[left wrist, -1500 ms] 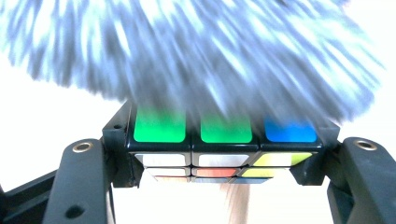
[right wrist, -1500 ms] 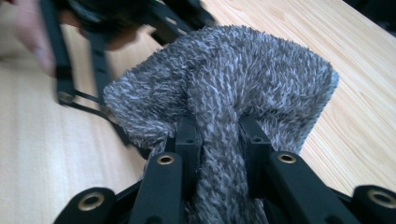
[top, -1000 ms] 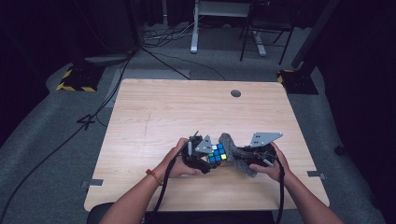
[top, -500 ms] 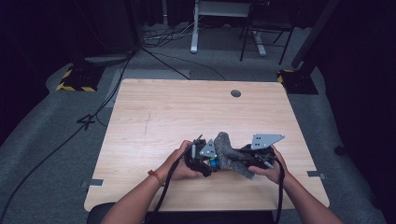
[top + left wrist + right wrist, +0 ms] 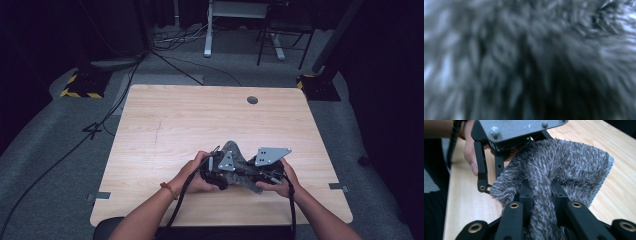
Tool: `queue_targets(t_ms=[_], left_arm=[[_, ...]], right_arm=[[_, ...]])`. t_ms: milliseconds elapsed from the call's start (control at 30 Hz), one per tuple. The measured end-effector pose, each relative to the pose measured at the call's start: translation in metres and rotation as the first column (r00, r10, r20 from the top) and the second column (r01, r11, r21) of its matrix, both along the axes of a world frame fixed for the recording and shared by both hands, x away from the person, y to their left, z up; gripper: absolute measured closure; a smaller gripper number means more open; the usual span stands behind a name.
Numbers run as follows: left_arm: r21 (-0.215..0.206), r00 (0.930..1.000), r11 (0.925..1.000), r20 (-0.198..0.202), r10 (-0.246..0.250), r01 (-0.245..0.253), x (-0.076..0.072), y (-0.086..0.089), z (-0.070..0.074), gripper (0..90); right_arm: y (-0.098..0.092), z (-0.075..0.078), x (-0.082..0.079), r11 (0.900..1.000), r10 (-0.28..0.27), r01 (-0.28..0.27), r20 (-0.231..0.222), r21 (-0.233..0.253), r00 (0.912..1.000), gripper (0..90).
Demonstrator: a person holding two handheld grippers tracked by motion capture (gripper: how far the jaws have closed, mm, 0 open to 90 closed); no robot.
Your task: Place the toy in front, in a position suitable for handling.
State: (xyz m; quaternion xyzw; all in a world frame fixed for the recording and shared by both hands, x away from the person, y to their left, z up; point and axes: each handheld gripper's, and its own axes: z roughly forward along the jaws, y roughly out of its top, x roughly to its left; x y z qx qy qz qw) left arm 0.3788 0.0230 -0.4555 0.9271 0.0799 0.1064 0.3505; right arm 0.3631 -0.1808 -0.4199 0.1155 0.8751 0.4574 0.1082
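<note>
A grey shaggy cloth [image 5: 233,151] is bunched up near the table's front edge, between my two grippers. My left gripper [image 5: 218,173] is pressed into the cloth from the left, and its jaws are buried in the pile. The left gripper view has blurred grey cloth fibres [image 5: 524,60] right against the lens. My right gripper [image 5: 256,176] comes in from the right. In the right gripper view, the right gripper [image 5: 541,191] is shut on a raised fold of the cloth [image 5: 569,162]. Beyond it are the left gripper's grey plate [image 5: 519,127] and a hand [image 5: 470,152].
The light wooden table [image 5: 200,120] has a round cable hole [image 5: 252,100] at the back right. Behind the table, on the grey floor, are cables, desk legs [image 5: 207,30] and yellow-and-black striped bases [image 5: 80,85].
A second ago a colourful cube showed between the grippers. The grey cloth has since been drawn over that spot and hides the cube. Both grippers have closed in on the cloth.
</note>
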Motion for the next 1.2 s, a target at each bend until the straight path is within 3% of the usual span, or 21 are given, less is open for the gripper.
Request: queue_targets(t_ms=[233, 367, 633, 767, 933, 1100, 1200], left_arm=[[-0.014, 0.9999, 0.9999, -0.010, 0.006, -0.006, 0.000, 0.004, 0.004, 33.7], [-0.019, 0.9998, 0.9998, -0.017, 0.008, -0.008, -0.001, 0.004, 0.003, 33.7], [-0.018, 0.9992, 0.9997, -0.035, 0.018, -0.019, 0.000, -0.004, -0.003, 33.7], [-0.017, 0.9992, 0.9994, -0.027, 0.030, -0.030, -0.001, -0.002, 0.000, 33.7], [-0.012, 0.9994, 0.9994, -0.017, 0.031, -0.032, -0.003, 0.000, 0.003, 33.7], [-0.011, 0.9994, 0.9995, 0.014, 0.031, -0.031, -0.005, 0.002, 0.008, 33.7], [-0.024, 0.9994, 0.9991, 0.002, 0.036, -0.036, -0.005, 0.005, 0.010, 33.7]], right_arm=[[-0.019, -0.001, 0.009, 0.997, -0.074, 0.074, -0.007, -0.002, 0.9972, 76.1], [-0.025, -0.003, 0.010, 0.996, -0.084, 0.084, -0.013, -0.003, 0.9964, 76.1], [-0.004, 0.000, 0.003, 0.999, -0.040, 0.040, 0.000, 0.006, 0.9992, 76.1], [-0.002, 0.000, 0.004, 0.998, -0.062, 0.062, 0.026, 0.001, 0.9977, 76.2], [-0.016, -0.003, 0.012, 0.991, -0.130, 0.131, 0.041, -0.019, 0.9907, 76.1], [-0.031, -0.006, 0.015, 0.989, -0.145, 0.145, 0.012, -0.020, 0.9894, 76.1], [-0.035, -0.010, 0.012, 0.990, -0.131, 0.131, -0.001, -0.046, 0.9914, 76.2]])
